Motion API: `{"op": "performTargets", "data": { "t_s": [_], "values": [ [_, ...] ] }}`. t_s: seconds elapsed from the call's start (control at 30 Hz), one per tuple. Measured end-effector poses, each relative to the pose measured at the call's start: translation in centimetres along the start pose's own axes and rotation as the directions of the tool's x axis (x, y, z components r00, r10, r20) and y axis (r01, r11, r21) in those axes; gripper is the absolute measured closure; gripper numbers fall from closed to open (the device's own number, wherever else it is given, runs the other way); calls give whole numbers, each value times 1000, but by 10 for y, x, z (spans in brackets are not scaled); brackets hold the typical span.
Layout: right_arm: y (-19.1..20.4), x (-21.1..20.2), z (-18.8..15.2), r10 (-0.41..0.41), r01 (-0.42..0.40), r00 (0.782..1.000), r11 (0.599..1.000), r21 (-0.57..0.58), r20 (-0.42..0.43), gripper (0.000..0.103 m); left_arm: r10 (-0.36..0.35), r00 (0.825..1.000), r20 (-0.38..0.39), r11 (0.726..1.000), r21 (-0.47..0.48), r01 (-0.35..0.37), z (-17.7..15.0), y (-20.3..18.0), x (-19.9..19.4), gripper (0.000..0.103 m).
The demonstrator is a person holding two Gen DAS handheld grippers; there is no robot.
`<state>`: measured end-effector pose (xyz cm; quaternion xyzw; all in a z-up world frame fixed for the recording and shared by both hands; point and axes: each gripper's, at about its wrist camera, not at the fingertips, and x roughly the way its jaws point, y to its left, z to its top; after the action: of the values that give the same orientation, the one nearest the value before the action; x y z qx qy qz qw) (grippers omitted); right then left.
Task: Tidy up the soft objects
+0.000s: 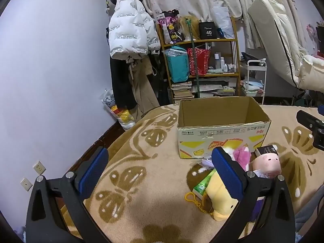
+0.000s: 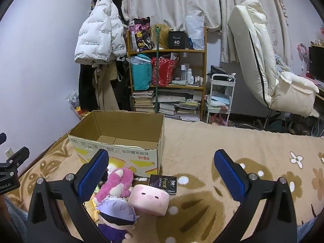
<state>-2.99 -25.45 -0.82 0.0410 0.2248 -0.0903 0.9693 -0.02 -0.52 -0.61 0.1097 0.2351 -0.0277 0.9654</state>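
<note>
Before one cardboard box point(image 2: 119, 141): four plush toys point(image 2: 148, 199), one tissue pack point(image 2: 163, 183).

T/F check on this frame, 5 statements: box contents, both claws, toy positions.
1. The cardboard box has toys in it. False: only its bare bottom flaps show.
2. The left claw is open and holds nothing. True.
3. The right claw is shut on the pink pig plush. False: it is open, and the pig lies on the blanket.
4. The plush pile sits on the blanket in front of the box, outside it. True.
5. The black tissue pack stands on the wooden shelf. False: it lies on the blanket just behind the pig.
</note>
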Motion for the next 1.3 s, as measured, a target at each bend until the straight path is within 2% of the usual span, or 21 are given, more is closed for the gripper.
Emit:
{"op": "performTargets", "data": {
  "t_s": [1.3],
  "values": [
    [0,3,-2,11,-11,1000,1000,4,-6,0,5,1000,7,1000,3,-5,-1,-5,-3,2]
  ]
}}
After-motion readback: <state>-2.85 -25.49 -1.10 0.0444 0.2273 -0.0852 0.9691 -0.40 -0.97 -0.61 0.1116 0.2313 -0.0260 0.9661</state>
